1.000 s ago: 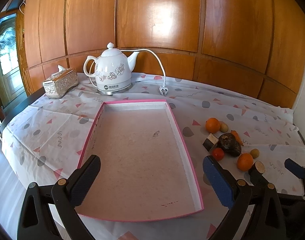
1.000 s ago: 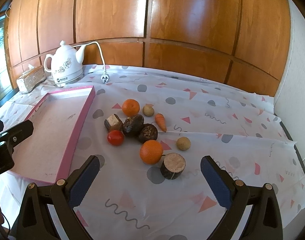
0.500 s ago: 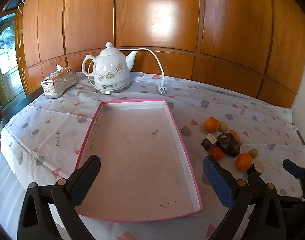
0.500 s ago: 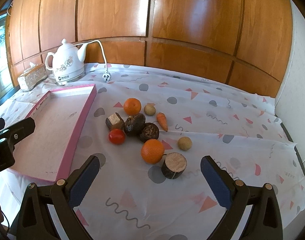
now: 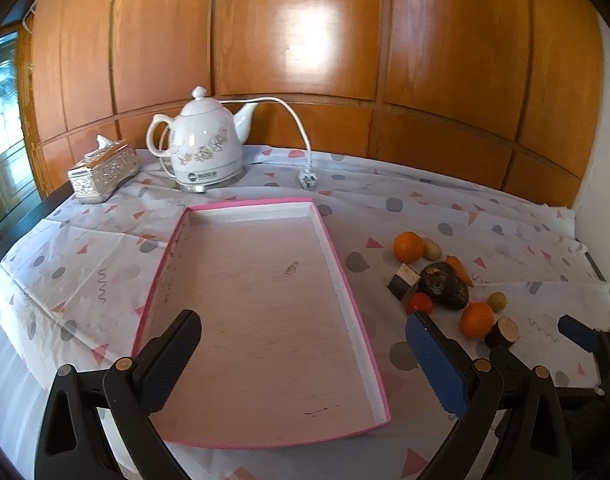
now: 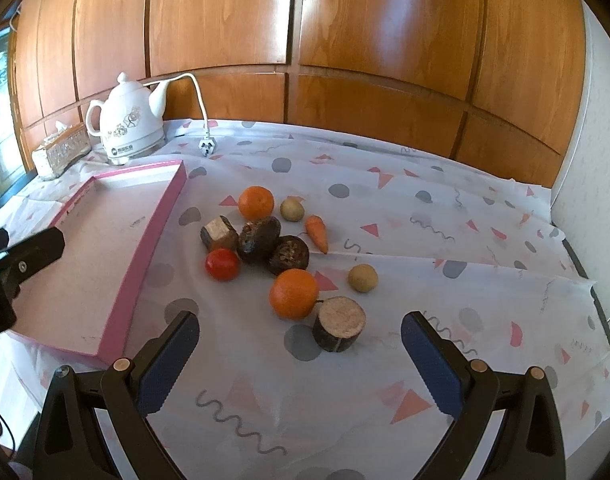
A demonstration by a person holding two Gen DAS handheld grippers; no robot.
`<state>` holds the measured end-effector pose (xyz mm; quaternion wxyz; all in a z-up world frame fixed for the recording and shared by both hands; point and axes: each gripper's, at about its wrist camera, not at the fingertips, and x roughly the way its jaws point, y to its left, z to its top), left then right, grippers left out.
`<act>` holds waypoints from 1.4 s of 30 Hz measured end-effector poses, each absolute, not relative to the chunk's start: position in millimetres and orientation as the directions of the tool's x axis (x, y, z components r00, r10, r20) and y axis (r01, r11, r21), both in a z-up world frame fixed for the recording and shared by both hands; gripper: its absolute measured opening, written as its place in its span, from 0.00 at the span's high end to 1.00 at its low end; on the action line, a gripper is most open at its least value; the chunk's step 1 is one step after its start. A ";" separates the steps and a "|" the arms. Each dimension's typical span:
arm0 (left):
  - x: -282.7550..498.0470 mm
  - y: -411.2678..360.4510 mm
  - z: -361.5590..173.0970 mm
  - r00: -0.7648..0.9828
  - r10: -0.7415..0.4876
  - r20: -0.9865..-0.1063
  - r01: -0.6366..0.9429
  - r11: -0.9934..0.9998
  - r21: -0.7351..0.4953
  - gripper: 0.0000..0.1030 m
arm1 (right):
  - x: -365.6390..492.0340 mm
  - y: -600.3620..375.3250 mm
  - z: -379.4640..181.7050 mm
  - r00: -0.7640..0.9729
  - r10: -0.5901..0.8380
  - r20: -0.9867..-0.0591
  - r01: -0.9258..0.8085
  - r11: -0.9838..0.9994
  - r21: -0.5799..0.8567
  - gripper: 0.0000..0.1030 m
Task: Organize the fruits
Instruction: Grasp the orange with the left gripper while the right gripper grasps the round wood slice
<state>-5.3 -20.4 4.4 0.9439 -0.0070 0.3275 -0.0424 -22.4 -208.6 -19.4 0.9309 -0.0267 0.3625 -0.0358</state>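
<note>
A pink-rimmed tray (image 5: 347,280) (image 6: 145,240) lies empty on the patterned tablecloth. To its right sits a cluster of fruits and vegetables: two oranges (image 6: 293,294) (image 6: 256,202), a red tomato (image 6: 222,264), a small carrot (image 6: 317,233), two dark brown fruits (image 6: 259,239) (image 6: 289,255), two small tan balls (image 6: 362,278) (image 6: 292,210) and two cut wood-like pieces (image 6: 339,323) (image 6: 219,233). My left gripper (image 5: 301,346) is open and empty over the tray's near end. My right gripper (image 6: 299,344) is open and empty just in front of the cluster.
A white electric kettle (image 5: 205,148) with its unplugged cord (image 5: 307,180) stands at the back, next to a silver tissue box (image 5: 103,172). Wooden wall panels rise behind the table. A white wall (image 6: 585,160) borders the right edge.
Both grippers have drifted slightly; the views shift a little. No object has moved and both grippers stay open.
</note>
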 end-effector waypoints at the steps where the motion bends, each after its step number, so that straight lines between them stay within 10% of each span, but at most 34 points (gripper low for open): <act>1: -4.7 -22.8 4.1 0.779 -0.098 -0.619 0.092 0.995 -0.043 0.00 | -22.8 -211.2 -19.8 0.734 -0.082 -0.674 0.042 0.996 -0.074 0.00; 7: 2.2 -44.5 -2.0 0.739 -0.166 -0.653 0.195 0.980 -0.028 0.00 | -23.8 -237.5 -27.0 0.696 -0.073 -0.715 0.056 0.997 -0.047 0.08; 12: 10.8 -68.2 -6.5 0.691 -0.207 -0.692 0.296 0.955 0.010 0.00 | -22.2 -267.1 -34.5 0.654 -0.055 -0.755 0.087 0.996 0.003 0.52; 15: 14.9 -76.3 -8.2 0.667 -0.242 -0.705 0.333 0.943 -0.008 0.01 | -23.2 -283.2 -38.3 0.639 -0.021 -0.769 0.092 0.995 0.049 0.62; 25: 25.4 -102.0 -22.0 0.545 -0.344 -0.764 0.450 0.890 -0.080 0.36 | -18.1 -279.0 -44.7 0.626 0.116 -0.771 -0.025 0.991 0.129 0.66; 42: 47.7 -139.0 -33.4 0.455 -0.386 -0.802 0.491 0.860 -0.136 0.43 | 3.6 -283.0 -56.7 0.626 0.053 -0.778 0.003 0.998 0.070 0.66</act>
